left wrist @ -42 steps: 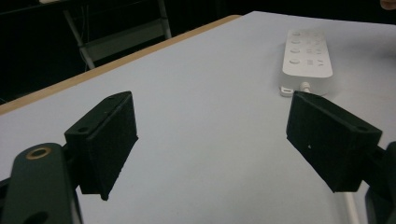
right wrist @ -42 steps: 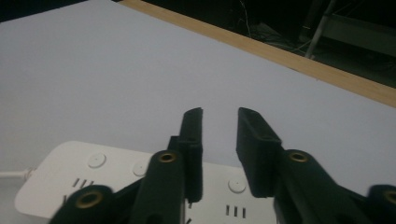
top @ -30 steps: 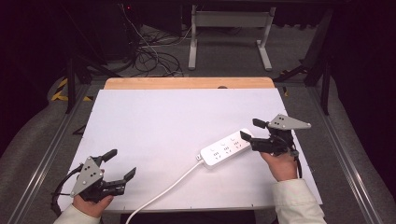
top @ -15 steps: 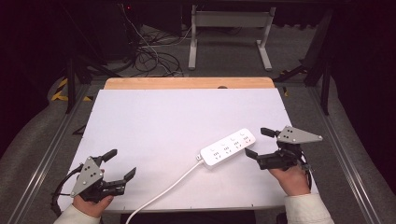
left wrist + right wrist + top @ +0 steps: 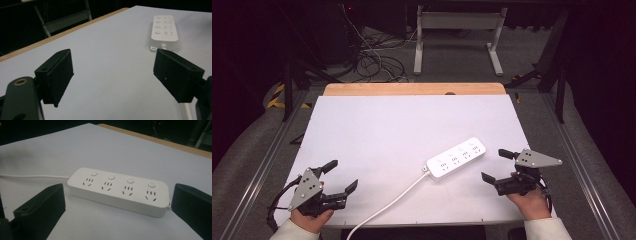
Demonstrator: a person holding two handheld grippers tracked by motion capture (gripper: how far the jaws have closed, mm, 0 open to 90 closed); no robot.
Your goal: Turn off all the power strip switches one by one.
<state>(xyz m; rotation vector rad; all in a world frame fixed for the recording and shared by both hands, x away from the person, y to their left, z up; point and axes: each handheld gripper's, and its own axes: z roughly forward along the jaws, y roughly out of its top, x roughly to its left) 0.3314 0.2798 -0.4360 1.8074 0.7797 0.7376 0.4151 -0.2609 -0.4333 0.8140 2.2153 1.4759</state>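
Right claw (image 5: 499, 166) above white table (image 5: 387, 130).

Left gripper (image 5: 339, 181) sits low at the near left corner of the surface (image 5: 377, 135), jaws spread wide with nothing between them, the hand (image 5: 311, 219) gripping it from behind, white sleeve at the near edge. Right gripper (image 5: 498, 165) is over by the near right corner, jaws just opened to full width and empty, pointing left across the surface. Its hand (image 5: 528, 201) cups the body from below, wrist angled inward.
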